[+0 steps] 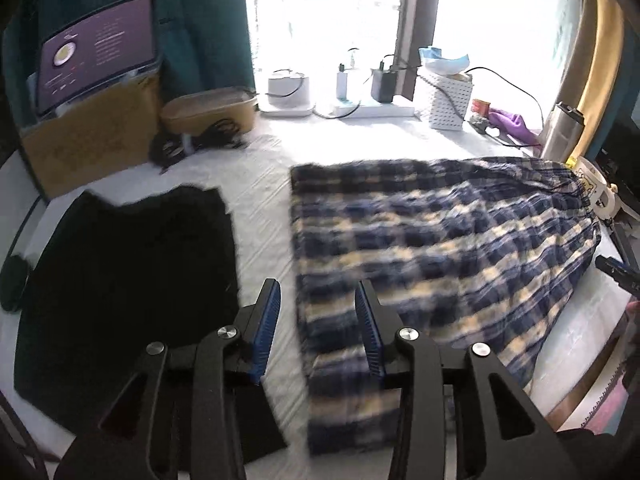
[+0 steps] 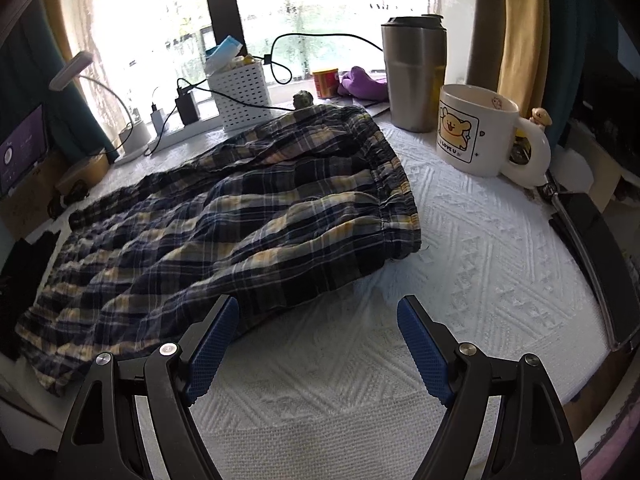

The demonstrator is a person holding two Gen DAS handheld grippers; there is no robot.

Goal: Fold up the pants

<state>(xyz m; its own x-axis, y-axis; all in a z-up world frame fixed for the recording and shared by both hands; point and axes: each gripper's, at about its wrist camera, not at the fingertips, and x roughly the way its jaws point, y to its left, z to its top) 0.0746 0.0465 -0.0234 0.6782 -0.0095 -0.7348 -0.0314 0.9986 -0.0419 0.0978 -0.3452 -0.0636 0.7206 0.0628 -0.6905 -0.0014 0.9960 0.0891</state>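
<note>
mug [image 2: 476, 132] beside plaid pants [image 2: 224, 216]

Left gripper [image 1: 316, 292], right gripper [image 2: 318, 308]: agape

The pants [image 2: 224, 216] lie on the cloth-covered table [image 2: 480, 264], mug [image 2: 476, 132] to their right, tumbler [image 2: 414, 72] behind it.

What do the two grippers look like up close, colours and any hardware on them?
Both look alike. The left gripper and the right gripper each have two black angular fingers with triangular cut-outs near the base, round silver pivot bolts on the linkages, and blue textured pads on the inner faces. No cables, markings or sleeves show on either.
</note>
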